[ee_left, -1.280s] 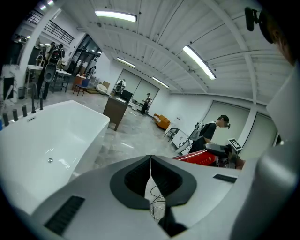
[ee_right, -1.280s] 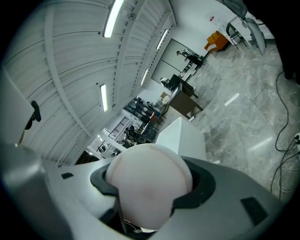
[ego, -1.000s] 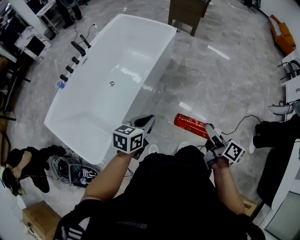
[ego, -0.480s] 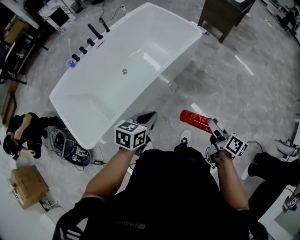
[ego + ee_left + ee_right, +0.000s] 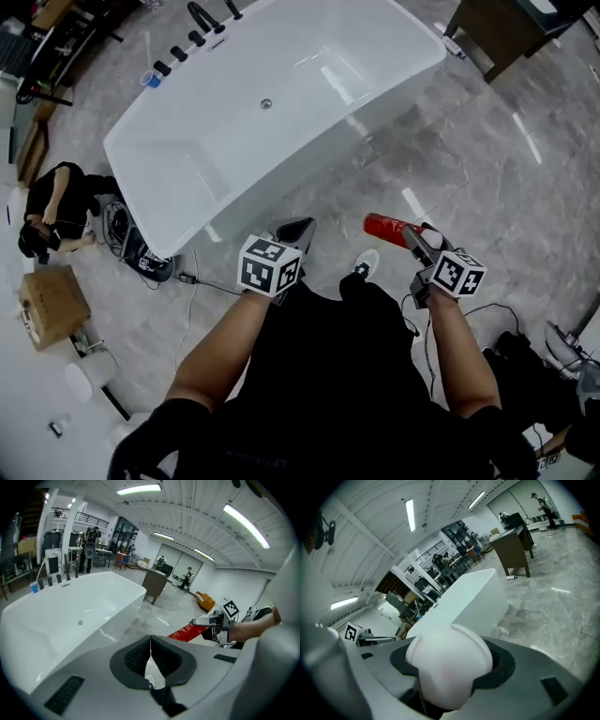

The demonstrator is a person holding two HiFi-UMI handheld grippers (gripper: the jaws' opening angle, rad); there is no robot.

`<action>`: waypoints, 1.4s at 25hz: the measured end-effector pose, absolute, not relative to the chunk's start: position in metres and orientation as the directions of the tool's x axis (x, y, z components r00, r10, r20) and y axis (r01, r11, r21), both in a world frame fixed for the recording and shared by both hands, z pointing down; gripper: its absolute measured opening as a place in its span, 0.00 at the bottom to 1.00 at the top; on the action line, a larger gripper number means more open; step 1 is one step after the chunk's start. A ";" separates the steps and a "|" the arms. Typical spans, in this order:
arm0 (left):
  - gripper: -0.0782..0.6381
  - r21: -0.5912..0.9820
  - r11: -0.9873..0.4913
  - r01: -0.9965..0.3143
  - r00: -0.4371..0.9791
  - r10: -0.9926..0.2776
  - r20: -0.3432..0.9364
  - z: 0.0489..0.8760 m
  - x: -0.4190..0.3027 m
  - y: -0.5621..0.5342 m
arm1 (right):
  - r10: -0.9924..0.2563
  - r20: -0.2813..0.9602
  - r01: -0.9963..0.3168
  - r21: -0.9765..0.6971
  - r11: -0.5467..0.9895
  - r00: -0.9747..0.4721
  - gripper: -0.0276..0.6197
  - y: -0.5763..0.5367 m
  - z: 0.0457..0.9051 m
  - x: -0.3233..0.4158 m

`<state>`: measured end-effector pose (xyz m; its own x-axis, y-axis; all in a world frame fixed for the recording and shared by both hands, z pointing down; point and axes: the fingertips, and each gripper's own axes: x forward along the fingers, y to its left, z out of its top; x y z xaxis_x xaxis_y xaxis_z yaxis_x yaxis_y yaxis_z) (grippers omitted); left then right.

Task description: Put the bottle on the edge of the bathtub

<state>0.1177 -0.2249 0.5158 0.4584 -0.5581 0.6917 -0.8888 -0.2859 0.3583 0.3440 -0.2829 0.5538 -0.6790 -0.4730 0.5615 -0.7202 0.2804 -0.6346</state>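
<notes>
A red bottle (image 5: pixel 386 227) with a white cap lies sideways in my right gripper (image 5: pixel 419 238), which is shut on its cap end. In the right gripper view the white cap (image 5: pixel 449 663) fills the space between the jaws. The left gripper view shows the red bottle (image 5: pixel 184 632) held out level. My left gripper (image 5: pixel 292 232) is shut with nothing in it, just off the near side of the white bathtub (image 5: pixel 164 223). The bathtub (image 5: pixel 28 607) is empty, with a drain (image 5: pixel 266 104) in its floor.
Black taps (image 5: pixel 199 17) and a small blue cup (image 5: pixel 150 81) stand on the tub's far rim. A person (image 5: pixel 58 206) crouches left of the tub beside cables and a cardboard box (image 5: pixel 50 306). A dark wooden cabinet (image 5: pixel 495 30) stands at upper right. The floor is grey marble.
The head view has swung so the tub sits higher and further left. Both grippers hold nearly the same pose; the bottle stays in the right gripper.
</notes>
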 end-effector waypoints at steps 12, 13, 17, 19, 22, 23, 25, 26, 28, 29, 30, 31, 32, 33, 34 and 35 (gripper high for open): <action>0.13 0.441 -0.257 -0.860 0.510 -0.394 0.764 0.643 0.095 -0.222 | -0.278 0.791 -0.797 -0.384 0.466 -0.544 0.48 -0.294 0.734 0.256; 0.13 0.444 -0.256 -0.859 0.512 -0.385 0.768 0.655 0.087 -0.224 | -0.266 0.805 -0.800 -0.373 0.469 -0.531 0.48 -0.293 0.751 0.247; 0.13 0.440 -0.248 -0.863 0.503 -0.353 0.788 0.695 0.061 -0.230 | -0.194 0.847 -0.781 -0.337 0.525 -0.496 0.48 -0.284 0.814 0.212; 0.13 0.441 -0.263 -0.858 0.509 -0.326 0.797 0.713 0.056 -0.230 | -0.159 0.860 -0.757 -0.322 0.569 -0.485 0.48 -0.282 0.841 0.195; 0.13 0.460 -0.286 -0.841 0.531 -0.274 0.801 0.739 0.055 -0.228 | -0.122 0.872 -0.709 -0.297 0.639 -0.475 0.48 -0.283 0.875 0.169; 0.13 0.467 -0.292 -0.835 0.539 -0.258 0.802 0.747 0.056 -0.227 | -0.115 0.874 -0.692 -0.286 0.663 -0.472 0.48 -0.285 0.887 0.161; 0.13 0.474 -0.300 -0.828 0.546 -0.236 0.804 0.764 0.056 -0.226 | -0.103 0.884 -0.664 -0.260 0.701 -0.455 0.48 -0.286 0.912 0.152; 0.13 0.474 -0.301 -0.827 0.545 -0.229 0.806 0.772 0.056 -0.225 | -0.096 0.890 -0.650 -0.248 0.719 -0.445 0.48 -0.286 0.924 0.149; 0.13 0.467 -0.300 -0.832 0.537 -0.224 0.813 0.788 0.054 -0.225 | -0.089 0.897 -0.616 -0.222 0.756 -0.432 0.48 -0.289 0.946 0.143; 0.13 0.460 -0.299 -0.836 0.530 -0.223 0.818 0.796 0.053 -0.226 | -0.090 0.899 -0.600 -0.208 0.772 -0.428 0.48 -0.293 0.958 0.140; 0.13 0.453 -0.299 -0.840 0.523 -0.223 0.823 0.803 0.051 -0.227 | -0.095 0.901 -0.589 -0.194 0.784 -0.423 0.48 -0.297 0.969 0.136; 0.13 0.446 -0.300 -0.843 0.517 -0.224 0.826 0.809 0.049 -0.229 | -0.102 0.903 -0.584 -0.181 0.791 -0.418 0.48 -0.302 0.981 0.133; 0.13 0.441 -0.302 -0.845 0.513 -0.226 0.828 0.815 0.047 -0.230 | -0.108 0.905 -0.583 -0.171 0.794 -0.412 0.48 -0.307 0.992 0.130; 0.13 0.438 -0.303 -0.846 0.511 -0.227 0.829 0.819 0.045 -0.231 | -0.114 0.906 -0.584 -0.162 0.796 -0.408 0.48 -0.311 1.002 0.127; 0.13 0.438 -0.304 -0.846 0.511 -0.225 0.830 0.824 0.045 -0.231 | -0.120 0.906 -0.585 -0.156 0.796 -0.405 0.48 -0.316 1.012 0.125; 0.13 0.439 -0.307 -0.844 0.512 -0.220 0.831 0.829 0.045 -0.231 | -0.126 0.906 -0.586 -0.150 0.796 -0.403 0.48 -0.320 1.022 0.123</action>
<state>0.0447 -0.2307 0.8293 0.5117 -0.2198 0.8306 -0.8444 -0.3071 0.4389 0.1232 -0.3198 1.0218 -0.4030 -0.1265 0.9064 -0.5863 0.7962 -0.1495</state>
